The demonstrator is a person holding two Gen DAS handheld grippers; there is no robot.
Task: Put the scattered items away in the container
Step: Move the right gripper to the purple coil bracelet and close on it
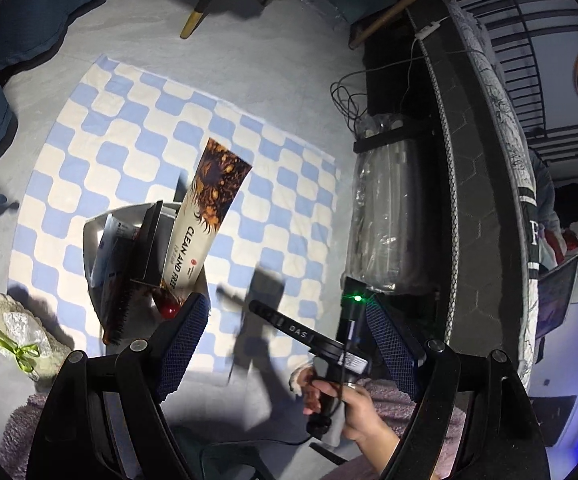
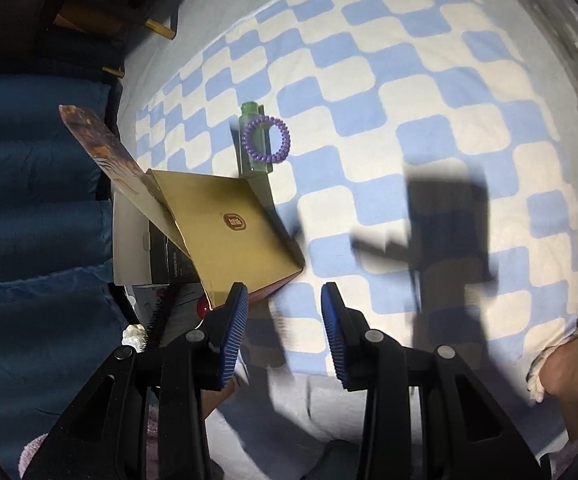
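The container (image 1: 93, 236) is a grey bin on the blue-and-white checked mat (image 1: 129, 132). A long box printed CLEAN AND FREE (image 1: 205, 208) sticks out of it, beside a black box (image 1: 151, 240), a hairbrush (image 1: 119, 312) and a red item (image 1: 168, 307). My left gripper (image 1: 287, 340) is open and empty, to the right of the bin. The right wrist view shows a gold box (image 2: 233, 232) leaning in the bin. On the mat beyond it lies a green bottle (image 2: 250, 114) with a purple spiral hair tie (image 2: 263, 158) on it. My right gripper (image 2: 285, 332) is open and empty, short of them.
A pale bundle tied with green ribbon (image 1: 21, 332) lies left of the mat. Chair legs (image 1: 193, 24) stand beyond it. A plastic-wrapped roll (image 1: 393, 216) and dark furniture (image 1: 461, 200) line the right. A hand (image 1: 353, 408) holds the other gripper's handle. Blue trousers (image 2: 29, 200) fill the left.
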